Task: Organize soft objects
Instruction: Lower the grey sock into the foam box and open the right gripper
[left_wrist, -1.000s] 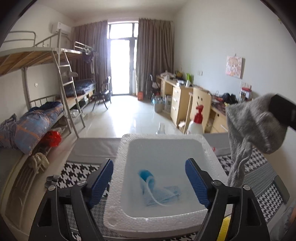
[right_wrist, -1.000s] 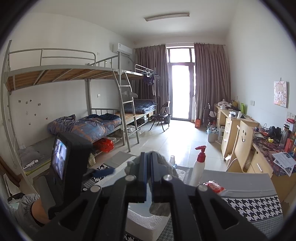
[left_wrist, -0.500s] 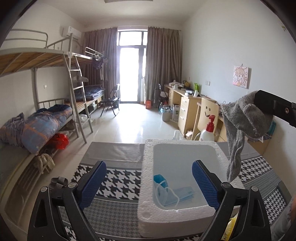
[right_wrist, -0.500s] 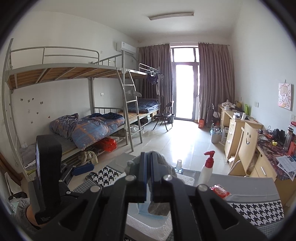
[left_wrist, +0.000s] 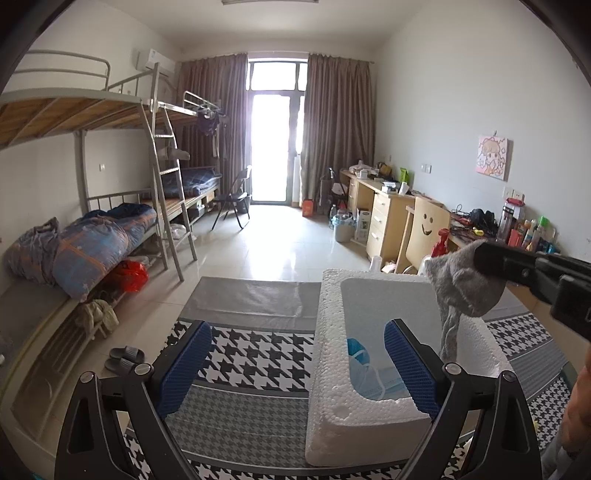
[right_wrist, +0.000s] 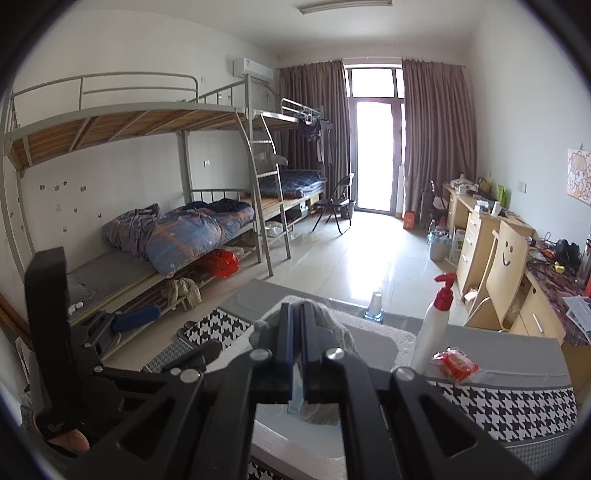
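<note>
My right gripper (right_wrist: 295, 310) is shut on a grey sock (left_wrist: 461, 288), which bunches around its fingertips (right_wrist: 286, 321). In the left wrist view the sock hangs from the right gripper (left_wrist: 480, 258) over the right side of a white foam box (left_wrist: 328, 332), its tail reaching down to the box's right rim. A blue face mask (left_wrist: 356, 354) lies inside the box. My left gripper (left_wrist: 295, 328) stands open with nothing between its blue pads (left_wrist: 184, 365). Its right pad is over the box and its left pad over the houndstooth cloth (left_wrist: 251, 354).
A white pump bottle with a red top (right_wrist: 432, 332) and a red packet (right_wrist: 456, 365) sit on the table right of the box (right_wrist: 388, 336). A hand (right_wrist: 74, 443) holds the left gripper at lower left. Bunk beds (left_wrist: 92, 236) stand left, desks (left_wrist: 388, 218) right.
The left gripper drew back and to the left, so the box now lies under its right finger, and its jaws widened a little. The right gripper sank with the sock toward the box.
</note>
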